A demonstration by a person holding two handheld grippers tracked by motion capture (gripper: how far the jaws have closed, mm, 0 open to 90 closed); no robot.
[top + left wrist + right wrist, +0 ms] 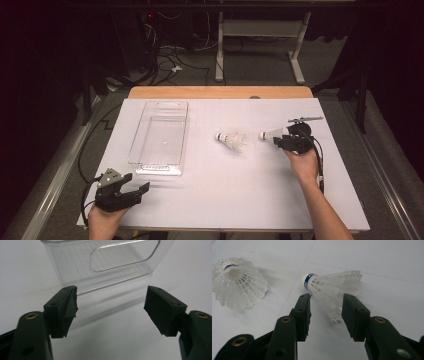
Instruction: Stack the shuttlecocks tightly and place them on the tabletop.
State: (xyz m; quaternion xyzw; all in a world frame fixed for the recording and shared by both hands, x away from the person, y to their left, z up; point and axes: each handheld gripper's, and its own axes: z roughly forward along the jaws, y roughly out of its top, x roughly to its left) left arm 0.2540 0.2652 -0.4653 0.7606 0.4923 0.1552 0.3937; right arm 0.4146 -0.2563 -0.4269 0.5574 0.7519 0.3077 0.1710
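Your right gripper (325, 305) straddles the white plastic feathered shuttlecock (332, 287) lying right of centre, jaws half-open, not yet pinching; squeeze its flimsy skirt off-centre and it squirts free.

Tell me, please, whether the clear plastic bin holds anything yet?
Empty: the clear bin shows only its ribbed floor, and both shuttlecocks lie on the table outside it.
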